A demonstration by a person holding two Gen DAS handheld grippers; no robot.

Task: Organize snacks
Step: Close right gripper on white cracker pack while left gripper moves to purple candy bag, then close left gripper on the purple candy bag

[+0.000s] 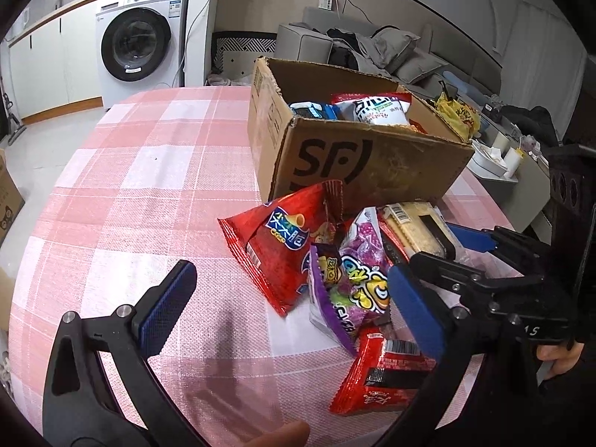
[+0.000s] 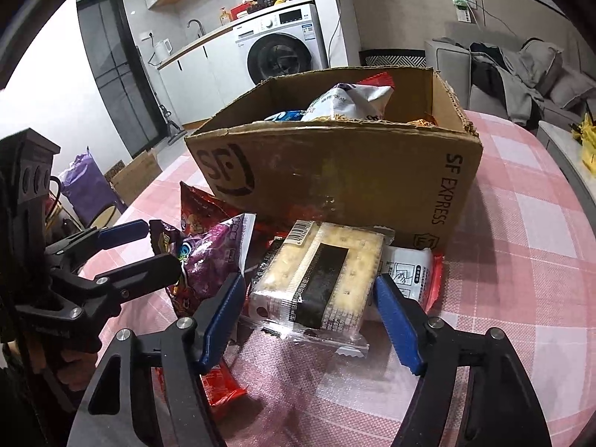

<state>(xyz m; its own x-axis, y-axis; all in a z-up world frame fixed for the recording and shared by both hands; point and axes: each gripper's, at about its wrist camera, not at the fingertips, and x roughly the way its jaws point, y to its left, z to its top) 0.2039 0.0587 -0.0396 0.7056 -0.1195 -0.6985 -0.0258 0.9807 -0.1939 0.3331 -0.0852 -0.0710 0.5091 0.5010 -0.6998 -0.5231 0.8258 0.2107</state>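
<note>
A cardboard SF box (image 1: 372, 164) (image 2: 335, 171) stands on the pink checked table and holds several snack bags. In front of it lies a pile of snacks: a red chip bag (image 1: 275, 249), a purple candy bag (image 1: 354, 279) (image 2: 212, 257), a small red packet (image 1: 380, 372) and a clear cracker pack (image 2: 316, 283) (image 1: 413, 231). My left gripper (image 1: 294, 298) is open, its fingers on either side of the purple and red bags. My right gripper (image 2: 309, 313) is open, its blue pads on either side of the cracker pack without squeezing it. A white packet (image 2: 406, 272) lies beside the crackers.
The pink checked tablecloth (image 1: 130, 186) stretches to the left of the pile. A washing machine (image 1: 141, 37) and counter stand behind. A grey sofa (image 1: 391, 48) with clothes is at the back right. A side table (image 1: 495, 156) with cups is right of the box.
</note>
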